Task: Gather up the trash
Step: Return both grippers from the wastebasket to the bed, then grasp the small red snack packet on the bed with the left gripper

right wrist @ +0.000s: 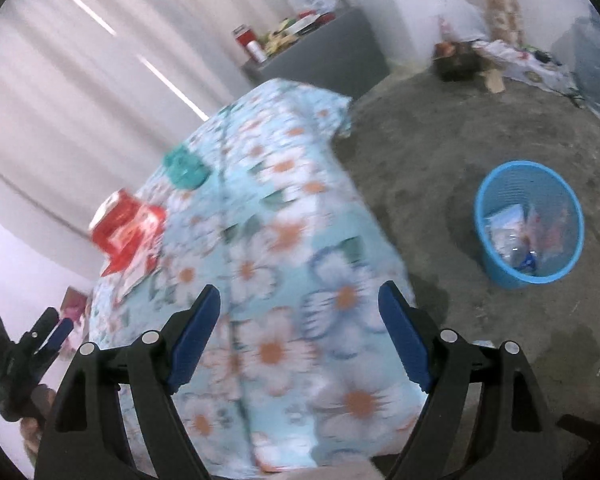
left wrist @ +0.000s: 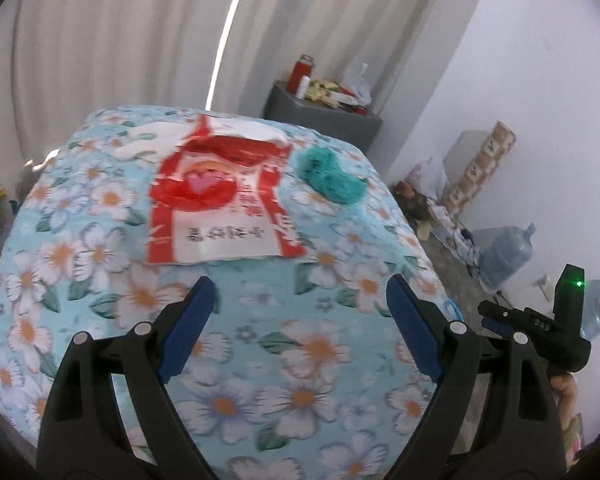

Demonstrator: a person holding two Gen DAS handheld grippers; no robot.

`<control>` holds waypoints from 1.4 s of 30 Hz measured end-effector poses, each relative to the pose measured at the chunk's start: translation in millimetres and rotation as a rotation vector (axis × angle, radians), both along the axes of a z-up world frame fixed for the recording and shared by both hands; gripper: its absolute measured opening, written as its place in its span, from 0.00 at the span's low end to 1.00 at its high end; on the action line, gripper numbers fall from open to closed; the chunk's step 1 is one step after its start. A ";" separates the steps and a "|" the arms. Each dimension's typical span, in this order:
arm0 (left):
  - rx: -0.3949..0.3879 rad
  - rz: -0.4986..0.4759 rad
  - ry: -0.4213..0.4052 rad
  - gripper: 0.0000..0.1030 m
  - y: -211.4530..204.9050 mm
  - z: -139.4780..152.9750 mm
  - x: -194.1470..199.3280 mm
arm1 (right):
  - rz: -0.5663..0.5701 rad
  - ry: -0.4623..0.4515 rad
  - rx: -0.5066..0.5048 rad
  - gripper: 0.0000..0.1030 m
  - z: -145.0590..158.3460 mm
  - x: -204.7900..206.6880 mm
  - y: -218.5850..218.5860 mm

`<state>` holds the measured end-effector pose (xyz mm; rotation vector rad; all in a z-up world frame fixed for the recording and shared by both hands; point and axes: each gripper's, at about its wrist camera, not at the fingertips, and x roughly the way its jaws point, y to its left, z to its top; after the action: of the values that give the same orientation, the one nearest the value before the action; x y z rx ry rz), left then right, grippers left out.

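A worktop point(left wrist: 260, 360) draped in a light-blue cloth printed with white flowers is seen in both wrist views. On it a flattened red and white plastic bag point(left wrist: 220, 204) is laid, printed with a pink heart and dark lettering, and just to its right, apart from it, a crumpled teal scrap point(left wrist: 330, 174) is set near the far edge. The left claw point(left wrist: 300, 308) is held above the near part of the cloth with its blue-padded fingers point(left wrist: 190, 326) spread wide apart and nothing between them; the bag lies ahead of it, untouched. The right claw point(right wrist: 300, 316) is likewise spread open and empty, held over the worktop's near corner, and it is glimpsed at the right edge of the left wrist view with a green light lit on its body. In the right wrist view the bag point(right wrist: 130, 232) and the teal scrap point(right wrist: 186, 170) are seen on the cloth to the left, blurred. On the grey floor point(right wrist: 420, 152) to the right, well apart from the worktop, a blue mesh bin point(right wrist: 496, 268) is stood upright, with clear and pale wrappers already lying inside. Behind the worktop a grey cabinet point(left wrist: 324, 120) carrying a red jar and clutter is set against pale curtains point(left wrist: 120, 40), and a clear water jug point(left wrist: 506, 254) lies by the white wall
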<state>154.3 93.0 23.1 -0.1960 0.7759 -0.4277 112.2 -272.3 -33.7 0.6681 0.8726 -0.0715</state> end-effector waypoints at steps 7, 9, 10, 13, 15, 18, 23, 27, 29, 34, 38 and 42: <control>-0.028 0.085 -0.002 0.81 44.2 -11.9 -0.9 | 0.088 0.023 0.074 0.77 -4.7 36.1 33.9; -0.033 0.111 -0.001 0.81 56.4 -14.0 -0.7 | 0.113 0.029 0.103 0.77 -7.8 48.2 45.1; -0.038 0.129 0.004 0.81 64.9 -16.7 0.3 | 0.124 0.030 0.117 0.77 -8.6 52.9 49.7; -0.044 0.162 0.013 0.81 82.3 -23.1 3.5 | 0.167 0.029 0.162 0.77 -8.8 70.6 66.1; -0.051 0.182 0.018 0.81 91.1 -26.9 6.4 | 0.201 0.018 0.213 0.77 -6.7 82.6 76.1; -0.068 0.210 0.030 0.81 103.6 -32.8 12.4 | 0.229 -0.006 0.272 0.77 -0.4 99.4 86.0; -0.073 0.220 0.023 0.81 110.5 -36.3 21.8 | 0.216 -0.030 0.309 0.77 4.4 115.3 87.4; -0.063 0.215 0.000 0.81 109.8 -34.8 30.6 | 0.181 -0.012 0.288 0.77 -2.7 119.4 78.9; -0.058 0.210 -0.002 0.81 108.1 -36.1 36.8 | 0.167 0.002 0.309 0.77 -10.2 121.2 74.6; -0.066 0.193 0.017 0.81 99.5 -41.7 54.5 | 0.209 0.011 0.316 0.75 -20.4 129.6 83.9; -0.074 0.179 0.012 0.77 87.7 -40.5 76.5 | 0.244 0.023 0.315 0.70 -28.2 138.2 94.7; -0.063 0.196 0.044 0.65 78.5 -48.8 115.0 | 0.251 0.022 0.302 0.68 -32.4 142.7 97.5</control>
<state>269.3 171.5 -25.7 -0.3384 0.7789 -0.2627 254.9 -174.7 -66.1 0.8340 0.9922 0.2844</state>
